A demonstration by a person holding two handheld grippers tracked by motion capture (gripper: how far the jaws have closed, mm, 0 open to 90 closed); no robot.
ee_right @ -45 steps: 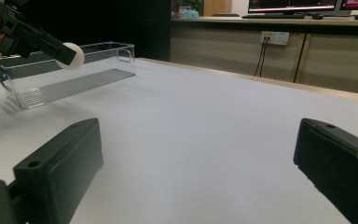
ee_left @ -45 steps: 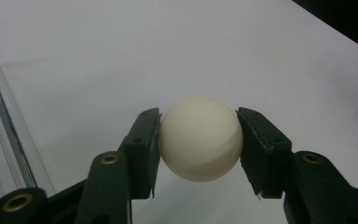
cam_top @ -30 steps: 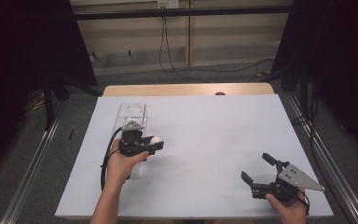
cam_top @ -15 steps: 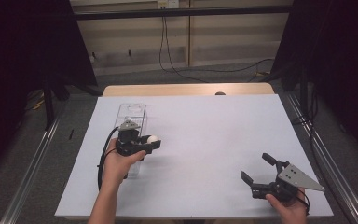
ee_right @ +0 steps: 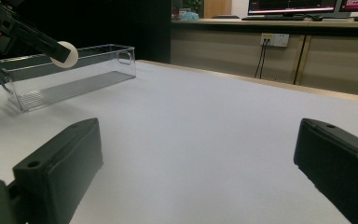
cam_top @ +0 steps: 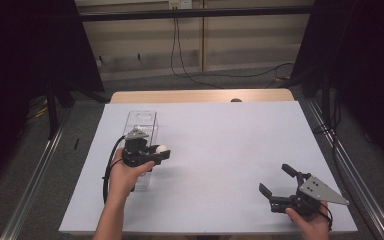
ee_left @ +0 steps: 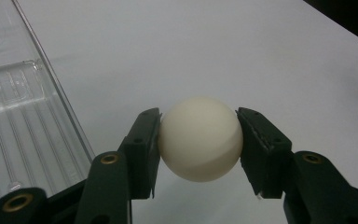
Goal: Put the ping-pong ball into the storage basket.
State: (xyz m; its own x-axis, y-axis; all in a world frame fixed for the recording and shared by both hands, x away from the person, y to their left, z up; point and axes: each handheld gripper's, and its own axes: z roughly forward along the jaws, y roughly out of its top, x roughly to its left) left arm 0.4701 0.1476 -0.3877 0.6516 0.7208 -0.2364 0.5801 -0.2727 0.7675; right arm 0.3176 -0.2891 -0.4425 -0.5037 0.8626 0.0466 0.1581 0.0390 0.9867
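A white ball [ee_left: 200, 138] sits squeezed between the two black jaws of my left gripper [cam_top: 160, 151], held above the table beside a clear plastic bin [cam_top: 141, 131]. The same ball [ee_right: 65, 54] and bin [ee_right: 70, 74] appear far off in the right gripper view, with the ball [cam_top: 161, 149] level with the bin's rim. The bin [ee_left: 18, 116] looks empty, its ribbed floor lying at the left of the left gripper view. Down at the table's front right, my right gripper [cam_top: 277, 182] rests low with its jaws spread wide and nothing between them.
A white sheet covers the table [cam_top: 230, 145]; a strip of bare wood [cam_top: 200, 96] runs along its far edge. Dark curtains stand at both sides. Cables [cam_top: 190, 70] hang on the back wall, and metal rails [cam_top: 35, 170] flank the table.
My left gripper has carried the ball slightly back and left, nearer the bin. The right gripper has stayed where it was, still open.
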